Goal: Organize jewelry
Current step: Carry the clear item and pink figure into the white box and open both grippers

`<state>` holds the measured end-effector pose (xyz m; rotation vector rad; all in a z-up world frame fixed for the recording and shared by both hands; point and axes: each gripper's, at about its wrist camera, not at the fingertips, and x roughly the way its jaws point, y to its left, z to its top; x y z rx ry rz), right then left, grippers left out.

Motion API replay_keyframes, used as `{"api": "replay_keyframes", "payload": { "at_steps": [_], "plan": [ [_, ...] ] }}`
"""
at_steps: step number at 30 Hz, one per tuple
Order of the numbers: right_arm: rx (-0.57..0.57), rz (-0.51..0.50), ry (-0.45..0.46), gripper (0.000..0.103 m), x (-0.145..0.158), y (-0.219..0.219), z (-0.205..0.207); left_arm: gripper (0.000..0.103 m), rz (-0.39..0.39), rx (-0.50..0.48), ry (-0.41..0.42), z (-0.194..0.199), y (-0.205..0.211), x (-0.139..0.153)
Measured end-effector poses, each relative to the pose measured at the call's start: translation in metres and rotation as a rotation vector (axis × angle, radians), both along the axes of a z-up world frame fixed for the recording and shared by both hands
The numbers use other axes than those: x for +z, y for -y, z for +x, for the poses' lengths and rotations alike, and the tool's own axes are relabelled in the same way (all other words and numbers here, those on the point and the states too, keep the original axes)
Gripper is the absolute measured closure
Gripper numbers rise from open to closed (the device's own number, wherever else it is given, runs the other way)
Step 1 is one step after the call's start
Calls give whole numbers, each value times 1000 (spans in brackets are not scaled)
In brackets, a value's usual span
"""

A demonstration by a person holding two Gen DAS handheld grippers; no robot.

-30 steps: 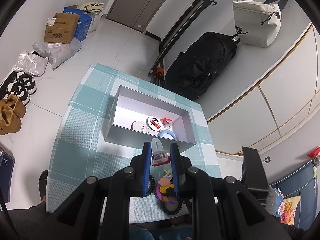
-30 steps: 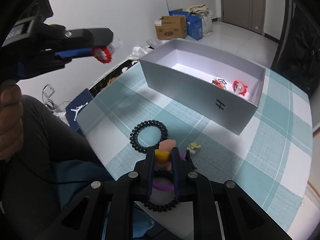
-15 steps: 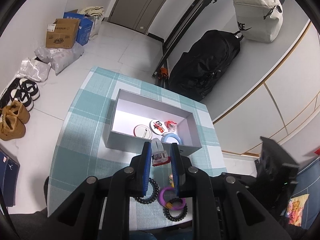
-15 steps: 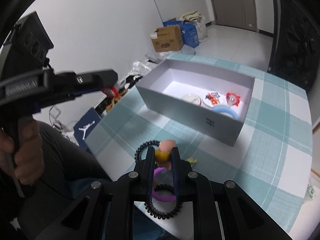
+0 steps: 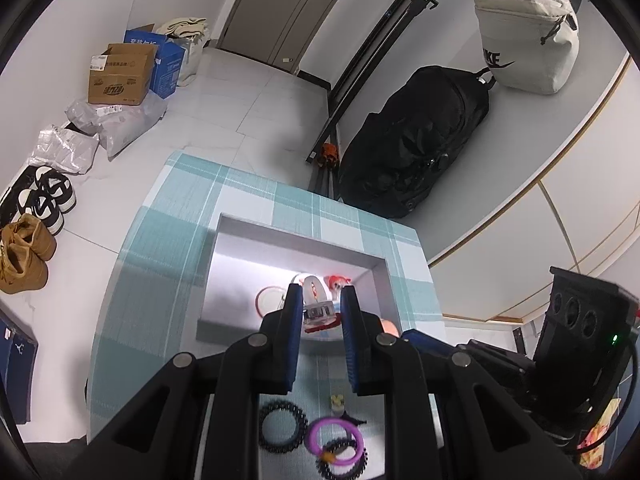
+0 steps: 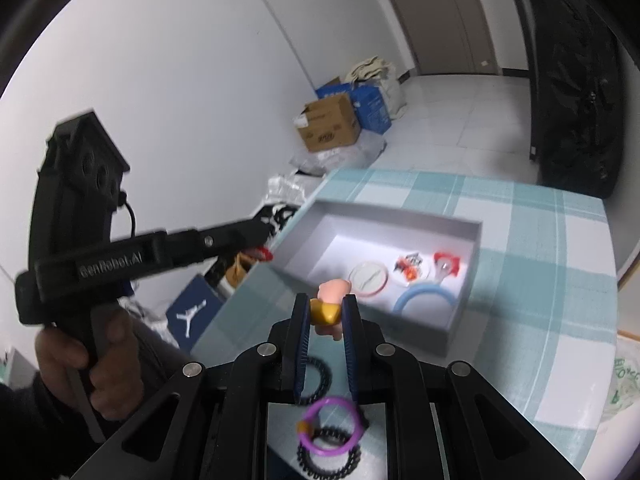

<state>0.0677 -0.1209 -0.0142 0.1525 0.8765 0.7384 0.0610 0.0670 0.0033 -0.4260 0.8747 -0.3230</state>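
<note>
A grey open box [image 5: 224,280] [image 6: 400,220] stands on the teal checked tablecloth [image 5: 160,248]. It holds a white disc [image 6: 368,276], red trinkets [image 6: 446,262] and a blue ring [image 6: 424,292]. My left gripper [image 5: 318,312] is shut on a red and clear hair clip [image 5: 318,314], held above the box's near wall. My right gripper [image 6: 326,314] is shut on a pink and yellow figure charm [image 6: 330,300], held above the table short of the box. Black spiral hair ties [image 5: 280,424] and a purple ring [image 5: 334,436] [image 6: 330,426] lie on the table below the grippers.
A black bag [image 5: 416,144] and a white bag [image 5: 524,40] lie beyond the table. Cardboard boxes [image 5: 120,72], plastic bags and shoes [image 5: 24,256] sit on the floor at the left. A small yellow-green trinket [image 5: 337,400] lies near the hair ties.
Both grippers have risen and moved forward toward the box, each still holding its item. The left gripper's clip now hangs over the box's near wall.
</note>
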Motion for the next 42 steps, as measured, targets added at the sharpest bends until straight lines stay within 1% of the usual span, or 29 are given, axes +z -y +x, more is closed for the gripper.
{"api": "replay_keyframes", "payload": {
  "at_steps": [4,15,20,28,38,39,40,42],
  "plan": [
    [-20,6,-14,88,-1,1,16,89,24,-2,-9,9,5,-2],
    [-76,-2,-12,88,-2,6,49,89,26,-6,-67,36,16,-14],
    [-94,-18,-35,88,-10,9,62,89,19,1,-91,46,17,-22],
    [-116,-26,-89,88,-23,15,73,89,25,-16,-128,58,26,-30],
    [-124,-26,-121,88,-27,16,77,89,33,-29,-155,62,32,-36],
    [-127,-25,-125,88,-28,17,77,88,37,-27,-155,62,32,-36],
    [-126,-24,-129,85,-29,17,78,88,39,-31,-157,62,33,-36],
    [-124,-16,-138,85,-29,16,78,87,52,-36,-160,63,34,-36]
  ]
}}
